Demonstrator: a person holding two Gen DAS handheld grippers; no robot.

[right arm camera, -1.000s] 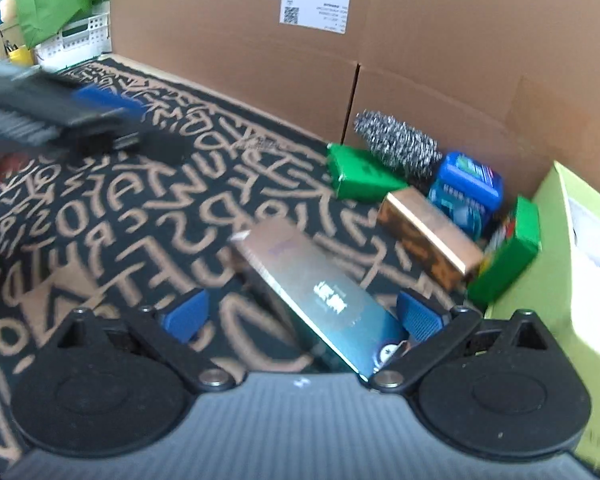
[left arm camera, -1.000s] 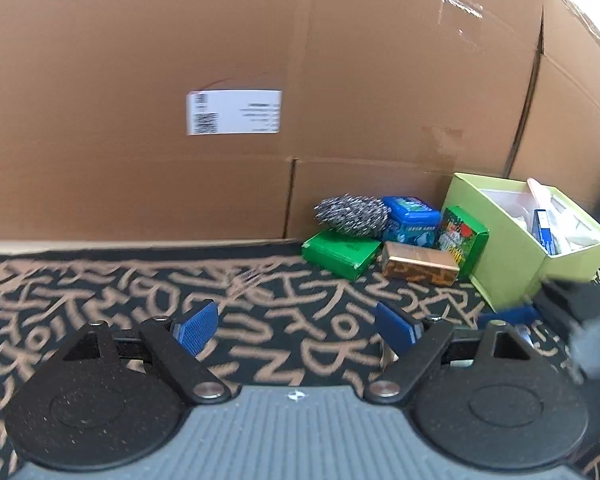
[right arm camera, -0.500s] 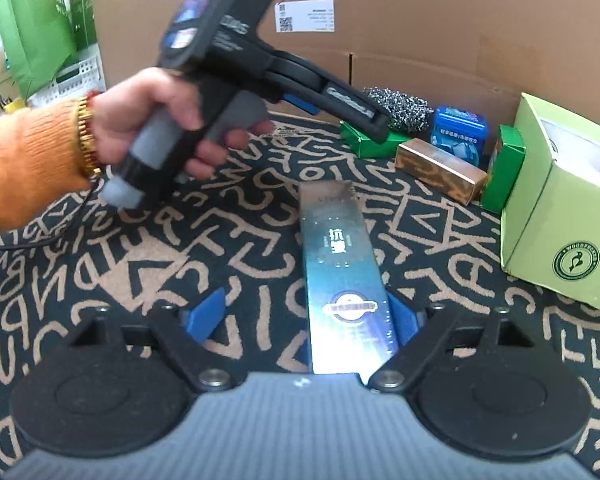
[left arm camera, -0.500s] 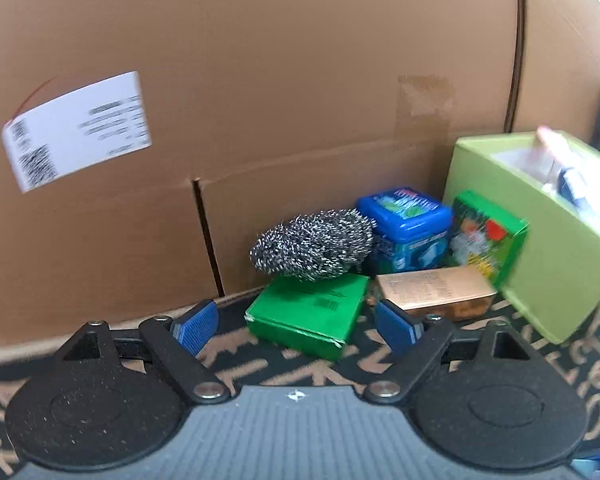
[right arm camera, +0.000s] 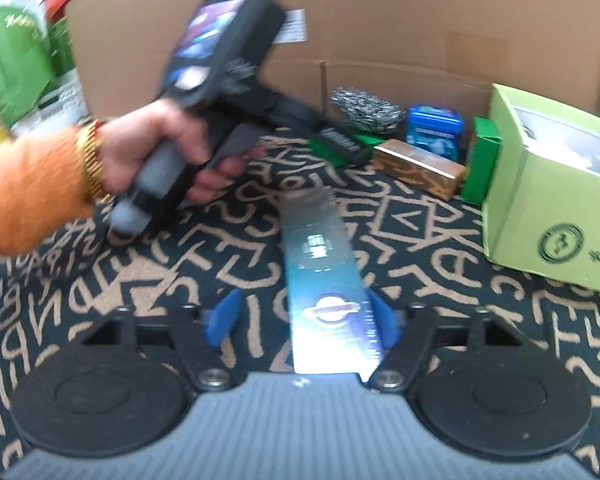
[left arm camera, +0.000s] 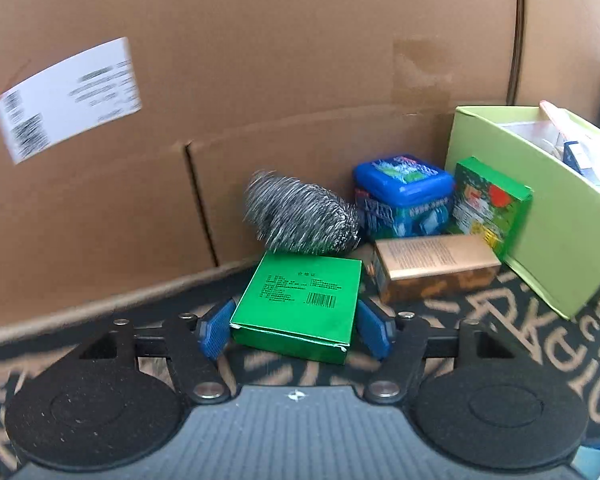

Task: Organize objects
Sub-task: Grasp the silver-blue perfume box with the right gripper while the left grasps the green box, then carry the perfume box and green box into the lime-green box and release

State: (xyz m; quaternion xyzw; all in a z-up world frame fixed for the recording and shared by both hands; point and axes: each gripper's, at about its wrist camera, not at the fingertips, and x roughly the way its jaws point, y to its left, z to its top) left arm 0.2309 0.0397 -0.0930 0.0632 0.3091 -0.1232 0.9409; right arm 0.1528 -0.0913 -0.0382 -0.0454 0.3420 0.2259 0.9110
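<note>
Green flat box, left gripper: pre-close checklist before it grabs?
1. Left gripper open: ok.
2. Green flat box between the fingers, one on each side: ok.
3. Pad contact with the box sides: cannot tell; they look apart or barely touching.
4. Steel wool scourer at the box's far edge, possibly overlapping it: not ok, it may shift on lift.
5. Gold box beside the right finger, apart from it: ok.
6. Right gripper open around the long blue box, away from the pick: ok.
</note>
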